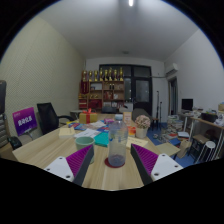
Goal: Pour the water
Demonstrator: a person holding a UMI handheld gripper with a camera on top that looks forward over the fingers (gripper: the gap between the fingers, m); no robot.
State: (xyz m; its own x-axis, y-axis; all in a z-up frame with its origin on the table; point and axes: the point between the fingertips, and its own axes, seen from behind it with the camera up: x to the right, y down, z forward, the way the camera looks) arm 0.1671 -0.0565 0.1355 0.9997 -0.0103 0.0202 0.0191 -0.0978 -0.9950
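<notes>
— Where are the tongs (117,166) right now?

— Low over the near end of a long pale wooden worktop (45,148). Both fingers show, each with a magenta pad (147,160) on its inner face, and they stand spread well apart.

— Anything in their grip?

— No. A clear glass (117,146) with a dark reddish bottom stands upright on the worktop between the fingers, a little ahead of the tips, with open space at either side of it. Neither pad touches it.

— What else is near it?

— Just behind the glass rises a clear bottle (120,126), upright as well. Left of the glass sits a pale round bowl (84,142), and beyond that a teal box (101,139). Further along the worktop lie small things in orange and yellow; I cannot tell what they are.

— And the room around?

— A black office chair (47,116) stands at the left side of the worktop, with a purple sign (24,121) nearer on that side. At the far wall there is a wooden shelf (103,89) with a row of bottles along its top, and a dark doorway just right of it. On the right, a second desk (203,126) carries a monitor (187,104), and a white stool (183,141) stands near it.

— Can you see water in the bottle?

— I cannot tell from here.
</notes>
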